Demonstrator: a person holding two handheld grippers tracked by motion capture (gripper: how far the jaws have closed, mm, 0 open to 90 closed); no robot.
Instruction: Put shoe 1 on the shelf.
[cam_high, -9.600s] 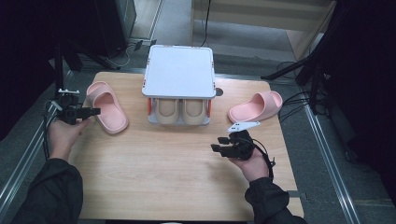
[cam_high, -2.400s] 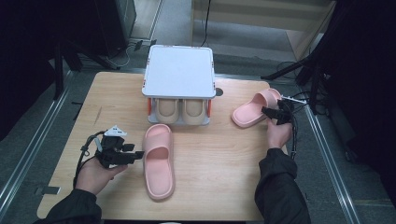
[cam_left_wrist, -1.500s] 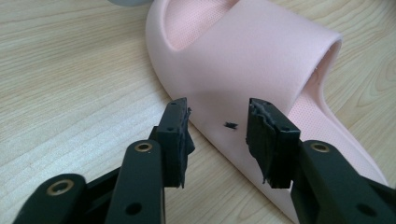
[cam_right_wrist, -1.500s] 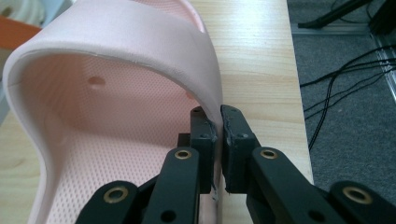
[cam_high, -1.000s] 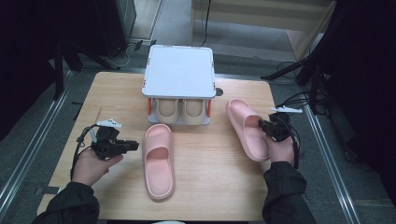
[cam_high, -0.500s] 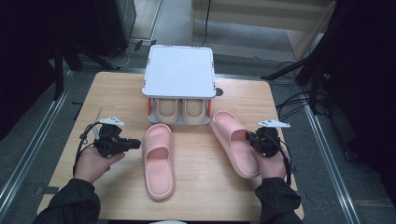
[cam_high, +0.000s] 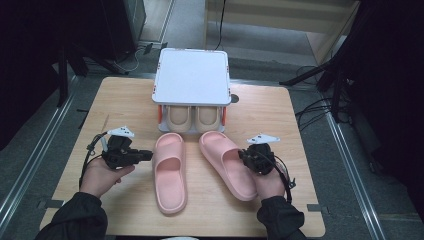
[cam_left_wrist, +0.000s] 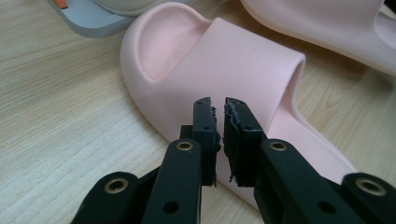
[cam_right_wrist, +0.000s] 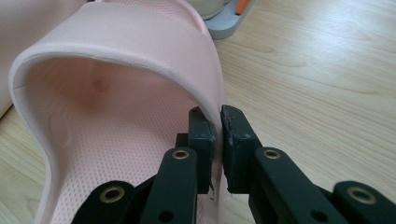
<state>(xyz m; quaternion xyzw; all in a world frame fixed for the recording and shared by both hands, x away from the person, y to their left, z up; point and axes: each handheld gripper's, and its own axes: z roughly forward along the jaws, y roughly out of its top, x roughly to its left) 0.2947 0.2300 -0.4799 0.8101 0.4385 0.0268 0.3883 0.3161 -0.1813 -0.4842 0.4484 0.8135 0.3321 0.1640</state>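
Two pink slippers lie side by side on the wooden table (cam_high: 125, 100), toes toward the rack. The left slipper (cam_high: 170, 172) lies straight. My left gripper (cam_high: 148, 155) is just left of its strap, jaws shut on nothing; in the left gripper view the gripper (cam_left_wrist: 219, 116) points at the strap of that slipper (cam_left_wrist: 243, 60). The right slipper (cam_high: 227, 162) lies slanted. My right gripper (cam_high: 242, 157) is shut on the right edge of its strap; in the right gripper view the gripper (cam_right_wrist: 218, 128) pinches the strap's rim of this slipper (cam_right_wrist: 116, 56).
A small shoe rack with a white top (cam_high: 192, 75) stands at the back middle of the table, a beige pair (cam_high: 192, 117) on its lower shelf. Its grey base (cam_left_wrist: 88, 18) is close to the slippers' toes. Cables trail from both grippers. Bare wood lies along the left and right sides.
My right gripper has pulled the right slipper from the back right toward the middle, beside the left slipper. The left gripper has let go of the left slipper and stays beside it.
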